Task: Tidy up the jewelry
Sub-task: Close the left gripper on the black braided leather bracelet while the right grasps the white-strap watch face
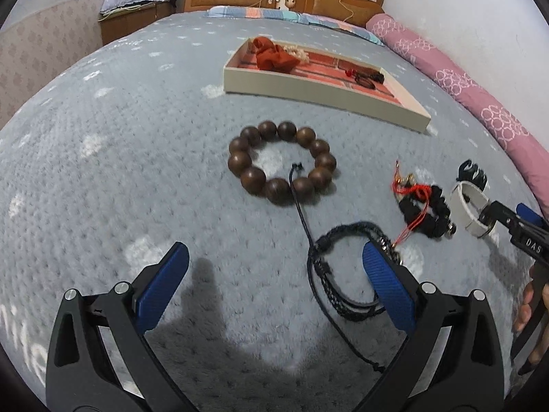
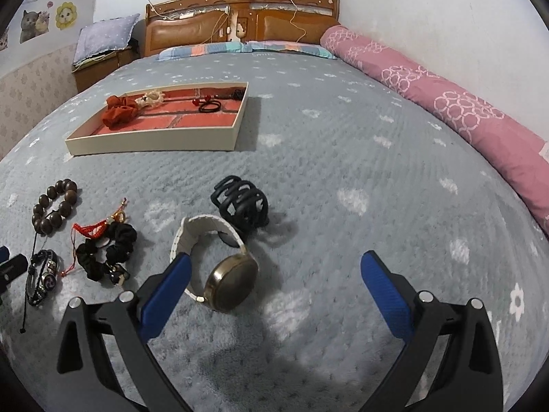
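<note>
We are holding both grippers low over the bed [image 2: 343, 158], its grey blanket serving as the sorting surface. The tray [image 2: 154, 144] is sitting farther up the bed, already carrying a red scrunchie [image 2: 118, 111], a pale beaded piece and black hair ties [image 2: 209, 106], so we judge it to be the collecting place and the loose pieces in front of us to be what is left.

We are keeping the left gripper [image 1: 274, 274] with its jaws spread wide and empty. Its right pad is touching or just over the black cord bracelet [image 1: 343, 274], which looks like the piece we are lining up for, while the wooden bead bracelet [image 1: 281, 161] is lying just ahead, apart from the pads.

We are keeping the right gripper [image 2: 274, 278] wide and empty as well, with its left pad beside the white strap of the watch [image 2: 223, 267]; the watch is lying on its side, strap looped, dial toward us. The black claw clip [image 2: 242, 206] is standing just behind it, and the black scrunchie [image 2: 106, 250] with a red tassel charm [image 2: 91, 230] is lying between the two grippers. We judge the spread jaws as readying for a pickup on each side, nothing yet being gripped.
</note>
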`<state>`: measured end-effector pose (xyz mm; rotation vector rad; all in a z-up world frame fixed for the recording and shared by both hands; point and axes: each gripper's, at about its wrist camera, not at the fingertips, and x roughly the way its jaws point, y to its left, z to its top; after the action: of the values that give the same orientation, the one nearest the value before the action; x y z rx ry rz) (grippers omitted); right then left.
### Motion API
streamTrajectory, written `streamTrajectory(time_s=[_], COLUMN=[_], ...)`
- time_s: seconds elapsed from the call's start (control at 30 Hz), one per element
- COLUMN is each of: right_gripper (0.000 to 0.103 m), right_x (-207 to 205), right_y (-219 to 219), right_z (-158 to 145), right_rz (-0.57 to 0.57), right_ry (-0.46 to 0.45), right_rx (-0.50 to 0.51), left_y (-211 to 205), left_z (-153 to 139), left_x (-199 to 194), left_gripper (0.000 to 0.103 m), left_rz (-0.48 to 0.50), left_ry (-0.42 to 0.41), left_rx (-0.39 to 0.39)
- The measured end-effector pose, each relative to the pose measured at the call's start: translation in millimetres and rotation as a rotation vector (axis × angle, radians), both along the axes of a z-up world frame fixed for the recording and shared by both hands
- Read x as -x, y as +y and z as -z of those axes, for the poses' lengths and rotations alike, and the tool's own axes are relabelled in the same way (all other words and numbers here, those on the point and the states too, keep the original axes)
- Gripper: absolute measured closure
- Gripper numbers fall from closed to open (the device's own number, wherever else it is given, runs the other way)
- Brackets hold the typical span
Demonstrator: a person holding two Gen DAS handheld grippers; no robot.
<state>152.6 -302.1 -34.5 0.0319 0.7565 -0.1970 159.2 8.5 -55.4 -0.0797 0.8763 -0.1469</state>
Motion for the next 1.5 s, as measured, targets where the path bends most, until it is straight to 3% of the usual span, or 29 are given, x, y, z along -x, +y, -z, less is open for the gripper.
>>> streamTrajectory(time_s=[0.37,0.47,0.83,1.07,1.23,1.3,1.5], right_gripper=[0.007,0.014,0.022,0.032,0.043,0.053,0.068], right_x=[-5.9,-8.9,-17.2,-24.7,-27.0,-25.9,-24.0], right_y=[7.5,4.5,-3.1,3.1,6.6,8.7,19.3], right_z=[7.2,9.7,18.3,23.2,25.5,25.2,26.8], right_rz=[-0.001,0.003,0.009,-0.001,-0.003,-0.012,-0.030], right_ry=[0.005,0.017,0.054,0.095,0.120,0.122,0.124], right_rx=[0.016,0.001,-0.041,-0.025,-0.033,-0.048,-0.040], left_y=[-1.3,-3.6,-8.9,-13.8,-18.1,-18.8,-25.7], left_z=[6.1,6.1,9.2,10.0,8.6,7.7,7.0], left_x=[-6.0,-6.2,-8.9,-8.7,-6.1,-4.6,-2.0], left_gripper=[0.006,0.007,0.010,0.019,0.032,0.042,0.053], left_rz=[0.002,0.002,0.011,0.026,0.041,0.052,0.077], left_ry=[0.020,0.017,0.028,0.034,0.029,0.029,0.030], left_rx=[0.001,-0.014,-0.040,-0.064,-0.082,-0.075,-0.084])
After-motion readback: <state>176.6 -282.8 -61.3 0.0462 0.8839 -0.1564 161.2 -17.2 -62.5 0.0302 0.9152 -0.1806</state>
